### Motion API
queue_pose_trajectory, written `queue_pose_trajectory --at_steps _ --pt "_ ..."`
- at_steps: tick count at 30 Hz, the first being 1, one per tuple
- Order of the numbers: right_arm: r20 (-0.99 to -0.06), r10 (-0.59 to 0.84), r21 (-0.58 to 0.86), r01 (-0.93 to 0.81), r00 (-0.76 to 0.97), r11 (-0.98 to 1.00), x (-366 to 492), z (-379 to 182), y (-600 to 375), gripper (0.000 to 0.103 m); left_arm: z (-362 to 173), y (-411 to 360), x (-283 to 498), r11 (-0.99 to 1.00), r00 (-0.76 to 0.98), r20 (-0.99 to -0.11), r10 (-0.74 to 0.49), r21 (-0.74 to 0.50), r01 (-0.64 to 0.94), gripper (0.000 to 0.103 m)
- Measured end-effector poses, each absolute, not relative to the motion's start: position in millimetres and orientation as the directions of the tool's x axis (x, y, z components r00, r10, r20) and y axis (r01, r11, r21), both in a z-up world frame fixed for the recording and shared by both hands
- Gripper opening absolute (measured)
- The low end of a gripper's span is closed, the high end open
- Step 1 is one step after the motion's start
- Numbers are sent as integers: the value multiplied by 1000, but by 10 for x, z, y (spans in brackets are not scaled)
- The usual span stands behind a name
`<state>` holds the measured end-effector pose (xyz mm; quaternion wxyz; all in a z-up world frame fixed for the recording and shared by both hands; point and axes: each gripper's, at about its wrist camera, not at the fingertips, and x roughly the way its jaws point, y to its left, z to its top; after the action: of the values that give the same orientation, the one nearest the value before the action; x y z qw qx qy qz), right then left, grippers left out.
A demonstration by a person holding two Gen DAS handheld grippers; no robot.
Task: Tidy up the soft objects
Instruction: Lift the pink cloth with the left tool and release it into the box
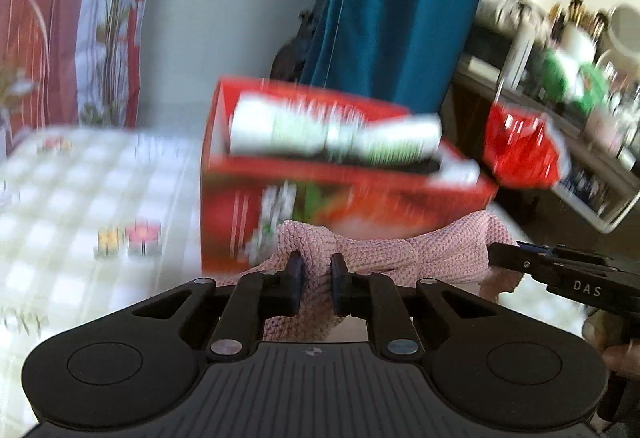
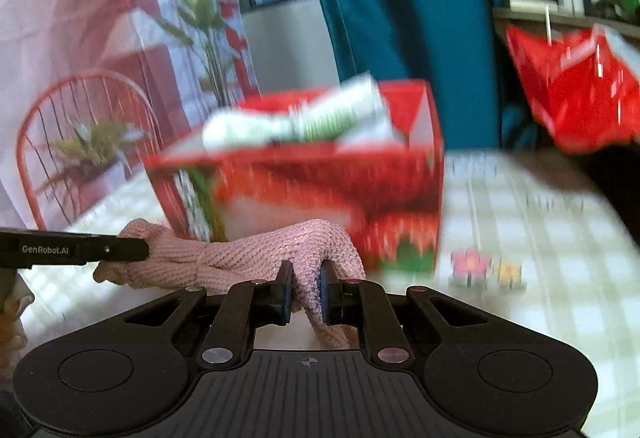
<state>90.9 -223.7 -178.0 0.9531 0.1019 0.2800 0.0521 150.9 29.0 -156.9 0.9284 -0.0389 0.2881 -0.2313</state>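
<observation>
- Gripping one end each, left tool (image 1: 316, 274) and right tool (image 2: 306, 284) are clamped on a pink knit (image 1: 376, 252).
- Knit hangs between them above the bench (image 2: 540, 238), before a red box (image 1: 320, 194).

Your pink knitted cloth (image 1: 376, 258) (image 2: 240, 258), soft ribbed weave, bunched and stretched sideways between your two tools, one end pinched in each, lifted above the table, just in front of the red open-topped box (image 1: 320, 182) (image 2: 320, 174) holding a blurred white-and-green bundle (image 1: 332, 136) (image 2: 296, 122)
</observation>
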Motion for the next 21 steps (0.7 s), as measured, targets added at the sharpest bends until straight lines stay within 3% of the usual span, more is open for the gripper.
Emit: queue_pose_trajectory --at_steps 6,10,21 --pt "-414 146 177 -78 898 981 1154 -1223 -2345 12 -1091 185 1709 895 780 -442 -443 -171 412 15" --pt "-383 121 138 -73 916 988 1423 -1011 -2357 12 -992 -8 1986 905 785 -457 -418 -129 407 15" --pt "-593 81 140 4 801 990 2339 -1352 -2375 13 -1445 -335 2969 936 656 -691 -305 -91 340 16"
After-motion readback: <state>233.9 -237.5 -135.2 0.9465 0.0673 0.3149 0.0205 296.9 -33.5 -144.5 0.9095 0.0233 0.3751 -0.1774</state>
